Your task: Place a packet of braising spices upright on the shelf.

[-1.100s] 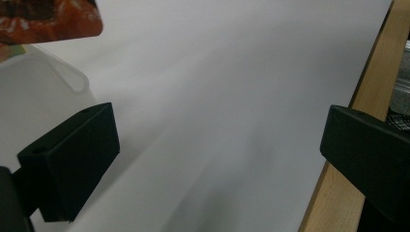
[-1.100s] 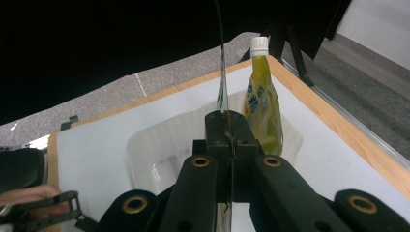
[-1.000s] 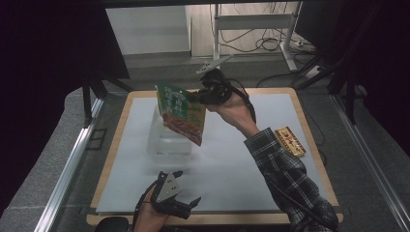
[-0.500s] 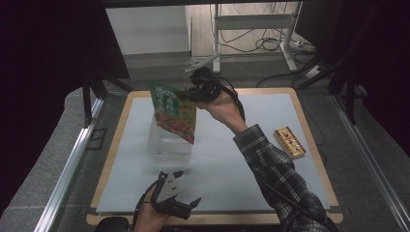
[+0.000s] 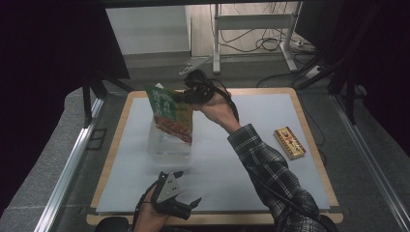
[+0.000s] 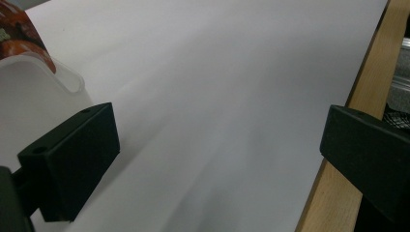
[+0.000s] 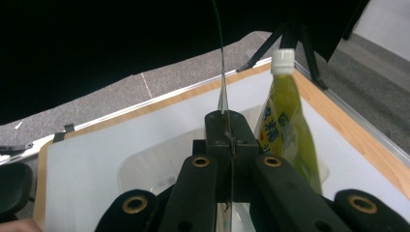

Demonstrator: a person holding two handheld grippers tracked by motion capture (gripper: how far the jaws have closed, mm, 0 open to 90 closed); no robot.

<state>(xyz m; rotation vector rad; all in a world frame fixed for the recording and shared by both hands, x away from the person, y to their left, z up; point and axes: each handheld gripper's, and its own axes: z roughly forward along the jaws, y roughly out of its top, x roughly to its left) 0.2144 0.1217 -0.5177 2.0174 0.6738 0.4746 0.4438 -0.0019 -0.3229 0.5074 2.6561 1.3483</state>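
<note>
Right gripper (image 5: 186,95) pinches a green food pouch (image 5: 170,113) above the clear plastic container (image 5: 167,145), centre frame; a green bottle (image 7: 284,125) stands inside. The left gripper (image 5: 186,207), fingers wide, rests at the bench's (image 5: 251,145) bottom edge; a snack box (image 5: 289,142) lies right.

one pouch (image 5: 171,112), one clear tub (image 5: 167,147), one green bottle (image 7: 283,125), one yellow box (image 5: 289,142), two tongs (image 5: 193,94).

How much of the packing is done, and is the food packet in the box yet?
Partly done. A yellow-green bottle with a white cap already stands in the clear plastic box. In hand: the right gripper is shut on the flat green and red food pouch, held above the box, not yet inside. The yellow patterned packet lies on the table. The left gripper rests open.
</note>
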